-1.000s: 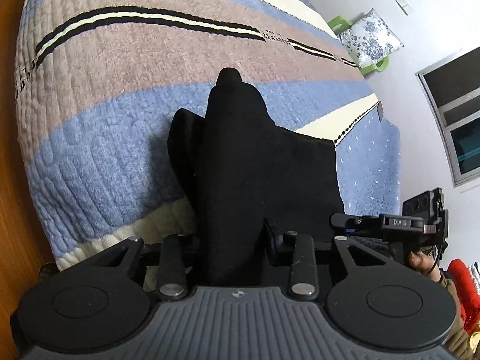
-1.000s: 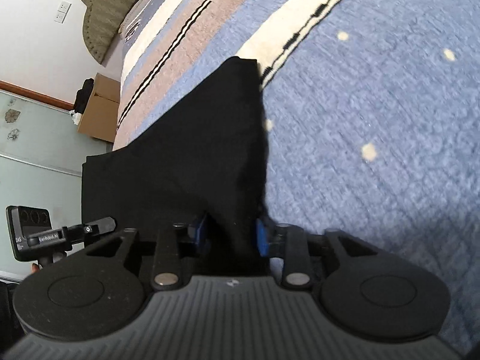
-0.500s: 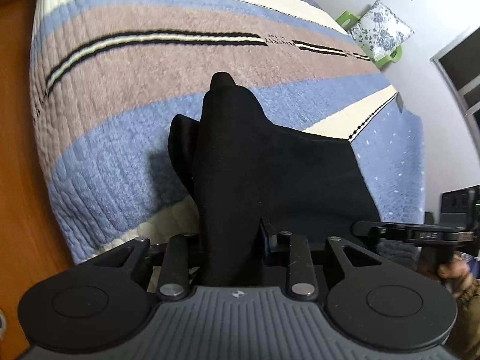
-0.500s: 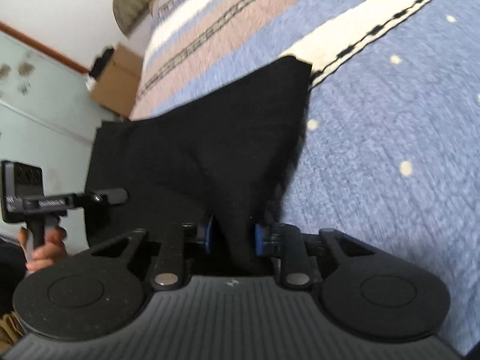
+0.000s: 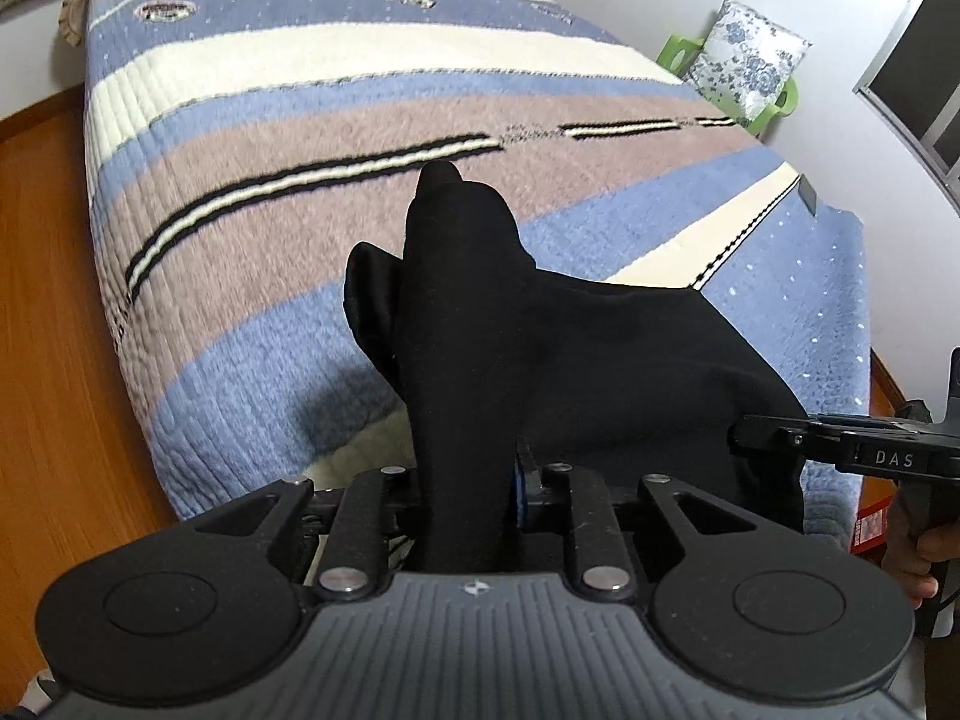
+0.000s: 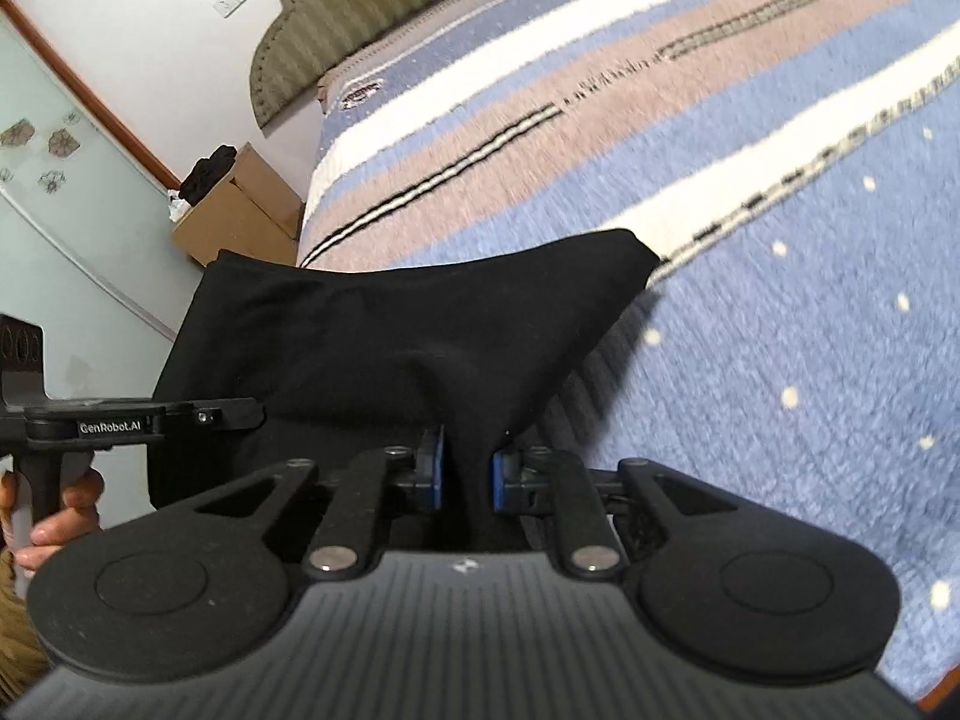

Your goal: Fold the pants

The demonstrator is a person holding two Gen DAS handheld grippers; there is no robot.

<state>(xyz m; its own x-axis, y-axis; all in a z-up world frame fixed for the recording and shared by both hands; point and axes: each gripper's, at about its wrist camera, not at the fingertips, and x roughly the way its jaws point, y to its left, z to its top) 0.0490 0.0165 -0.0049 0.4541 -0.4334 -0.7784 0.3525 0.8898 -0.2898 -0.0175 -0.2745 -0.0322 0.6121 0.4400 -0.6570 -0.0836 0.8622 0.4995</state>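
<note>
The black pants (image 5: 576, 360) hang stretched between my two grippers above the near end of the striped bed. My left gripper (image 5: 468, 480) is shut on one edge of the pants, with cloth draped over its fingers and hiding them. My right gripper (image 6: 468, 468) is shut on the other edge of the pants (image 6: 390, 348), which bunches between its blue pads (image 6: 433, 468). The right gripper also shows at the right edge of the left wrist view (image 5: 840, 450), and the left gripper at the left edge of the right wrist view (image 6: 120, 420).
The bed carries a blue, beige and cream striped blanket (image 5: 300, 180). Wooden floor (image 5: 54, 360) lies to the left. A floral pillow (image 5: 750, 66) sits on a green chair. A cardboard box (image 6: 240, 216) stands by the headboard (image 6: 372, 18).
Both grippers have lifted and tilted up with the pants held. More of the bed and headboard now shows. The pants spread wider between the grippers.
</note>
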